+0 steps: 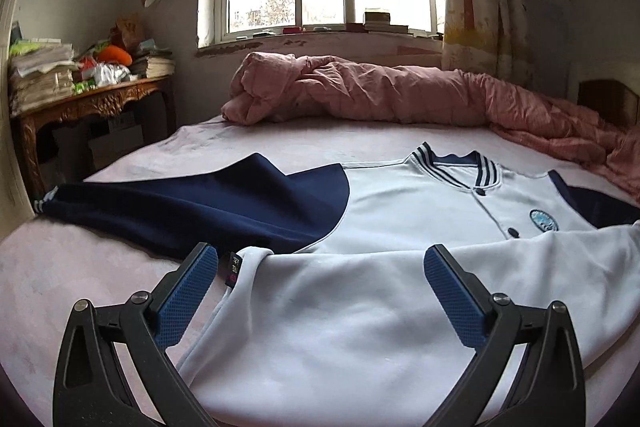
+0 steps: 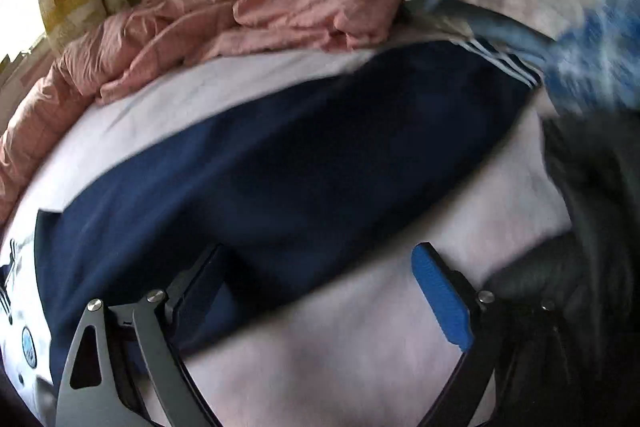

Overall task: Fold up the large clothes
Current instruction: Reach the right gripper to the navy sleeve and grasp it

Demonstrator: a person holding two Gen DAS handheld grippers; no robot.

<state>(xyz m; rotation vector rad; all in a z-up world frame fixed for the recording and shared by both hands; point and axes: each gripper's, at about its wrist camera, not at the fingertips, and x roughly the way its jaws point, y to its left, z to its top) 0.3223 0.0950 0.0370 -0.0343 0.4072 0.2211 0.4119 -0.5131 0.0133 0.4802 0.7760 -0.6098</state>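
White and navy cotton, a large jacket, lies face up on the pale sheet of the bed, its lower half doubled up toward the buttons. In the left wrist view the left gripper hangs released over that fold at 6 o'clock, pinching nothing, and one navy sleeve runs out to 9 o'clock. The right gripper is spread wide too, empty, over the other sleeve.

The step in hand looks to be bringing the sleeves in: pinch each near its striped cuff, lift low, lay it flat across the chest.

Only the left view shows the collar and window; only the blurred right view shows the far cuff at 1 o'clock and some dark clothing at 3 o'clock.
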